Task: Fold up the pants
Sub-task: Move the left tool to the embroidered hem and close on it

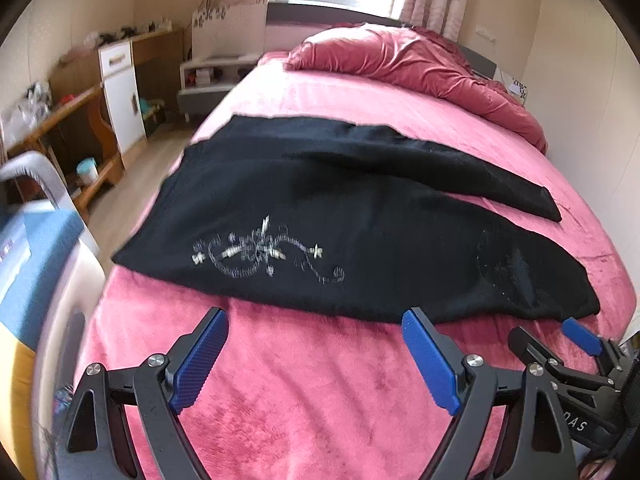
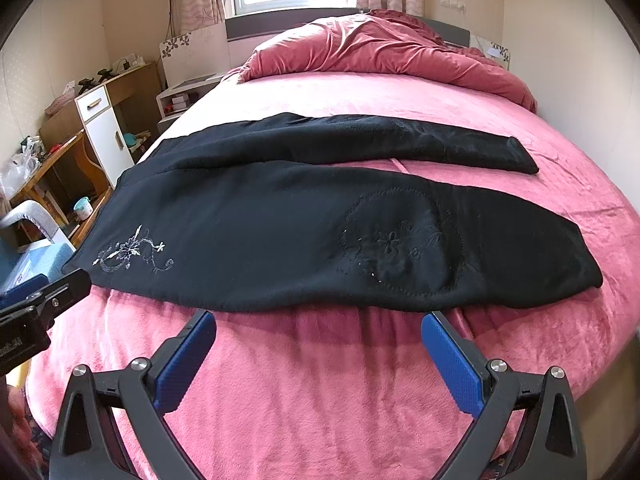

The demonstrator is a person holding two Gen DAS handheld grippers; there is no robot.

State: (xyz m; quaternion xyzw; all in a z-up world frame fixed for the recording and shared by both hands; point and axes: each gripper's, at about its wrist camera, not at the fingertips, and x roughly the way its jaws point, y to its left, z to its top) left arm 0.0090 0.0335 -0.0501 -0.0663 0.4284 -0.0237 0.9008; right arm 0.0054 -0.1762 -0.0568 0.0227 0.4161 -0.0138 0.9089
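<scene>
Black pants [image 1: 340,208] with pale embroidery lie spread flat across the pink bed [image 1: 304,392], waist at the left, both legs running right and slightly apart. They also show in the right wrist view [image 2: 280,224]. My left gripper [image 1: 316,320] is open and empty, hovering just short of the near edge of the pants. My right gripper [image 2: 320,322] is open and empty, just short of the same edge further right. The right gripper also shows in the left wrist view [image 1: 560,332].
A rumpled red duvet [image 2: 380,48] lies at the head of the bed. Wooden shelves and a white cabinet [image 1: 120,92] stand along the left wall. A blue-topped chair [image 1: 36,248] stands by the bed's left corner. A wall runs along the right.
</scene>
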